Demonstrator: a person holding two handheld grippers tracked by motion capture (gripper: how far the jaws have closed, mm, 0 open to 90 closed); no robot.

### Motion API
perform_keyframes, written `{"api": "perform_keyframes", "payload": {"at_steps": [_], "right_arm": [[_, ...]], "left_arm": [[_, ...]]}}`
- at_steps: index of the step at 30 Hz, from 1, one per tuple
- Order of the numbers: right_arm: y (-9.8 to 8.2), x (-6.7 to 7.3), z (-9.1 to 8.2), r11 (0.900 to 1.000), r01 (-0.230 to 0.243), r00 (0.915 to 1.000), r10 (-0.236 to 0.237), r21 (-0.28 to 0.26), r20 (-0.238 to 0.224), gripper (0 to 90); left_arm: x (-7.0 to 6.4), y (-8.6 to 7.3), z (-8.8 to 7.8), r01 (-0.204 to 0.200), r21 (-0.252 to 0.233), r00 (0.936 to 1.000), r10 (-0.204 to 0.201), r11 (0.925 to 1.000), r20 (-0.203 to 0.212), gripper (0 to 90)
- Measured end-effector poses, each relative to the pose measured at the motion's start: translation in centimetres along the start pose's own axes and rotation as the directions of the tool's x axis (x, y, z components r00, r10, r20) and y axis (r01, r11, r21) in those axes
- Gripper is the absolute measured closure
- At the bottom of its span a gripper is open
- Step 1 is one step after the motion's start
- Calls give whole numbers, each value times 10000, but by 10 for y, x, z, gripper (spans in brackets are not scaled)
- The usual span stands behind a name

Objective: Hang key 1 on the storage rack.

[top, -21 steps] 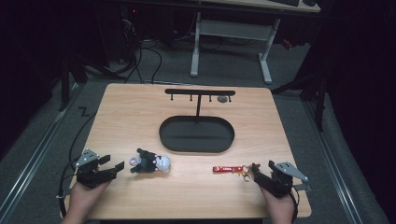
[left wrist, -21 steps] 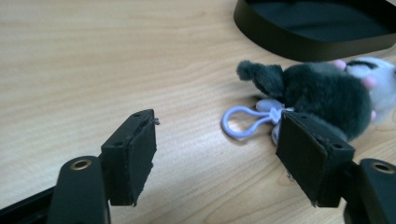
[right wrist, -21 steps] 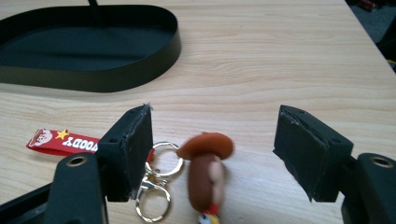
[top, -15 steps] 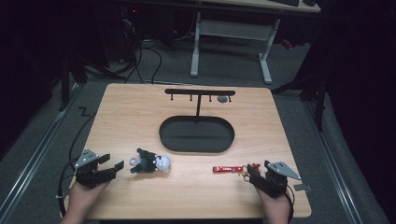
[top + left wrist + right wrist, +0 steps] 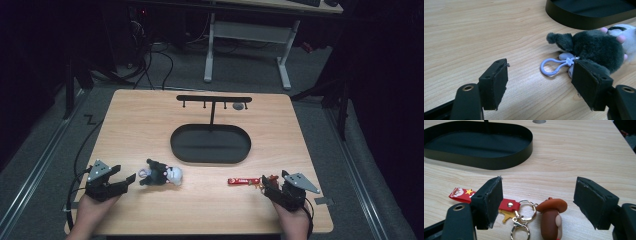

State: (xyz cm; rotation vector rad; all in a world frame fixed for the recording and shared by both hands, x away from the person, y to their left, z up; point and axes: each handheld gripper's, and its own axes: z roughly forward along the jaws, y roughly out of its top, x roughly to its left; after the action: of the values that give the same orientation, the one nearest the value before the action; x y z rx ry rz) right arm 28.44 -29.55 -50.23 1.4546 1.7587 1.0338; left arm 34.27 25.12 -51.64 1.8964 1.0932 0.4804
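Note:
A dark grey and white plush keychain [image 5: 162, 174] lies at the table's front left, its lilac clip [image 5: 551, 66] pointing at my left gripper [image 5: 125, 174]. That gripper [image 5: 540, 70] stands open just short of the plush [image 5: 596, 47], with the clip between the jaw tips. At the front right lies a red strap keychain [image 5: 243, 180] with metal rings [image 5: 525, 213] and a small brown cowboy figure [image 5: 551, 217]. My right gripper [image 5: 265, 186] is open and low over it; in the right gripper view the open right gripper [image 5: 539, 192] straddles the rings and figure.
A black oval tray [image 5: 210, 155] sits at the table's middle, with a black T-shaped hook rack [image 5: 214, 99] rising behind it. A small grey disc [image 5: 238, 106] lies near the rack's right end. The table's front edge runs just behind both hands.
My right gripper has slid a little to the left, onto the keychain's ring end. The left gripper and the plush have barely moved.

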Motion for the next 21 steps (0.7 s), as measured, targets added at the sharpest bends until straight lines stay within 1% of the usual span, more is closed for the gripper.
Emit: {"api": "perform_keyframes", "payload": {"at_steps": [5, 8, 12, 13, 14, 15, 16, 18, 20, 21], "right_arm": [[0, 2, -4, 9997, 93, 9999, -95, -217, -87, 239], [2, 3, -6, 9999, 55, 9998, -58, -153, -215, 235], [4, 8, -7, 9998, 146, 9994, -150, -136, -302, 235], [5, 13, -6, 9996, 268, 9989, -272, -98, -385, 235], [5, 13, -6, 9996, 268, 9989, -272, -98, -385, 235], [5, 17, -5, 9992, 407, 9980, -408, -30, -477, 235], [5, 17, -5, 9992, 407, 9980, -408, -30, -477, 235], [6, 23, -4, 9981, 580, 9962, -566, 189, -664, 237], [6, 25, -3, 9980, 594, 9955, -576, 220, -751, 237], [7, 28, -2, 9970, 676, 9941, -642, 371, -869, 237]], "left_arm": [[-3, 0, 3, -138, 160, 9999, 138, 9998, -1, 307], [-4, -1, 4, -245, 164, 9997, 245, 9996, -11, 318], [-5, -1, 4, -333, 183, 9994, 334, 9993, -17, 331], [-5, -1, 4, -336, 169, 9994, 336, 9993, -12, 334], [-5, -1, 4, -336, 169, 9994, 336, 9993, -12, 335], [-5, -1, 4, -369, 192, 9993, 369, 9991, -7, 337], [-5, -1, 4, -369, 192, 9993, 369, 9991, -7, 341], [-6, -1, 5, -459, 238, 9989, 459, 9987, 15, 347], [-7, -1, 5, -513, 248, 9987, 513, 9984, 8, 348], [-8, -1, 5, -576, 277, 9983, 576, 9980, 13, 350]]}}
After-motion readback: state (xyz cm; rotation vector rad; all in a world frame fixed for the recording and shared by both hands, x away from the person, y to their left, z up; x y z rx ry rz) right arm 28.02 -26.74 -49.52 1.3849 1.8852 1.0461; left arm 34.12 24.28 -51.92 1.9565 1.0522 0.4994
